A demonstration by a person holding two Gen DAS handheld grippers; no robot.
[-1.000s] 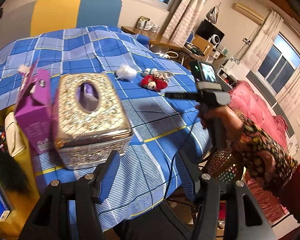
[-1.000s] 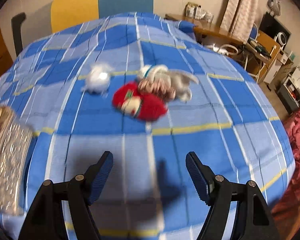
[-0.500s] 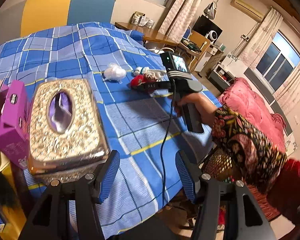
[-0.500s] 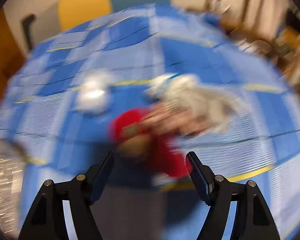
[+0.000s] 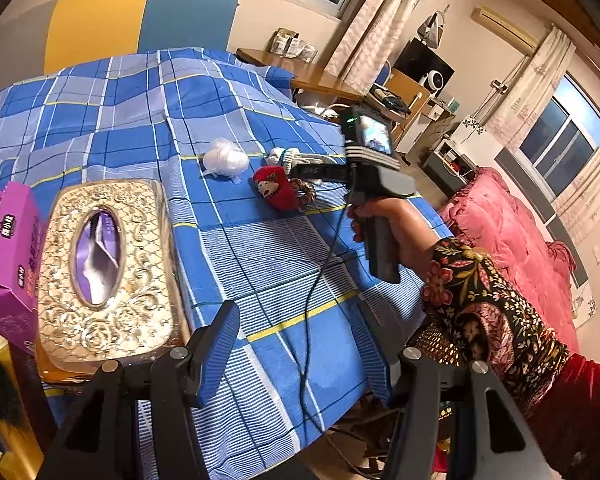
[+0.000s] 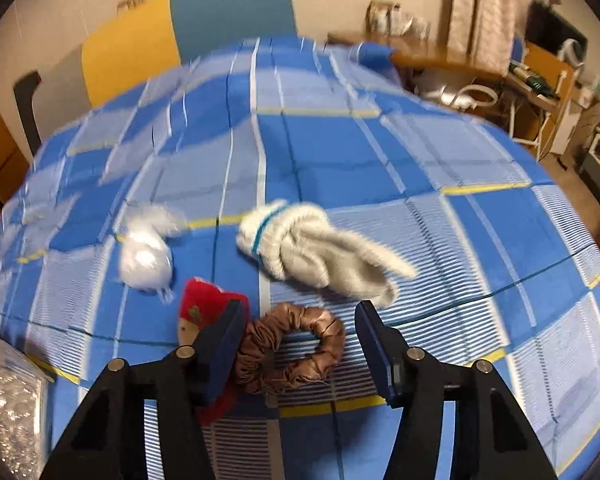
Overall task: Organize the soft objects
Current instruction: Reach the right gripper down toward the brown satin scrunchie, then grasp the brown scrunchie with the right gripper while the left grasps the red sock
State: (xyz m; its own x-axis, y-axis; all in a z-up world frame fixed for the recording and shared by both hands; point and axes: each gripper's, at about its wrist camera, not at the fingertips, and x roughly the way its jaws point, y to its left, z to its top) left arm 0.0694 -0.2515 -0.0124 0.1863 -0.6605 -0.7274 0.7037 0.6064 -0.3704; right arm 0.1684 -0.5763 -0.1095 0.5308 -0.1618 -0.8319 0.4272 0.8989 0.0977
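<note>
While the left gripper (image 5: 296, 344) idles spread and empty, the right gripper's (image 6: 300, 344) fingers are closing around the brown scrunchie (image 6: 290, 350), not yet pinching; next comes squeezing and lifting.

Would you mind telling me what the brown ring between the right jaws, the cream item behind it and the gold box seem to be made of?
The brown scrunchie looks like satin fabric: gathered folds with a soft sheen. The cream glove looks knitted, probably cotton or wool, with ribbing and a teal band. The gold tissue box looks like embossed metal or metallic plastic, shiny with raised scrollwork; which one is unclear.
</note>
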